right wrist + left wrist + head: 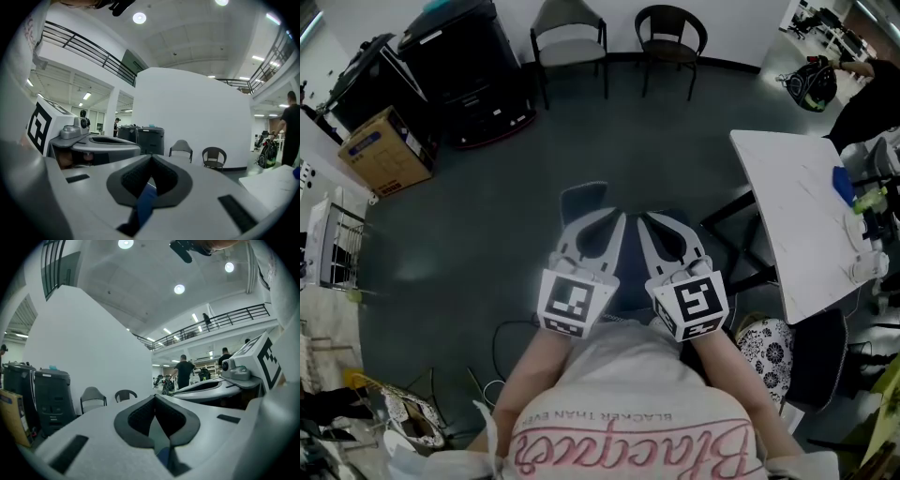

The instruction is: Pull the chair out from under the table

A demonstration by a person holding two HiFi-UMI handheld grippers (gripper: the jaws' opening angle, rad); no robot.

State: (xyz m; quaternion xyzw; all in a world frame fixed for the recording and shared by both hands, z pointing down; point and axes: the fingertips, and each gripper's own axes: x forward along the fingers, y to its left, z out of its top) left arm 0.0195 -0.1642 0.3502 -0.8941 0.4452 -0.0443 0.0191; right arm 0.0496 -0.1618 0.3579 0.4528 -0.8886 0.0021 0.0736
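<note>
— Pink lettered shirt (628, 441) nearest, right under the lens, with bare forearms (534, 366) reaching out of it side by side.

— And at the ends of them?

— Left gripper (617, 220) and right gripper (645, 221), level and close together, marker cubes (574, 302) toward the chest.

— Fingers?

— On the left, fingers (140, 417) pressed tip to tip, as narrow as can be. Same on the right: fingers (135, 178) met at the tips. Behind each pair of tips, a blue strip (146, 199) in the gap. Cannot tell whether pinched or merely seen through.

— Whereabouts of the chair (584, 199)?

— Directly below and just ahead of both grippers. Blue-grey part poking out past the left tips, dark part spreading under the right. Just left of the white bench (787, 187), near its black legs.

— Around the bench?

— Flower-patterned cushion (766, 349) by its near corner, blue object (844, 185) on top.

— Farther out?

— Grey floor (487, 244), then cardboard box (384, 150) and black cabinet (469, 66) at far left. Grey armchair (570, 42) and black wicker chair (672, 37) against the far wall.
</note>
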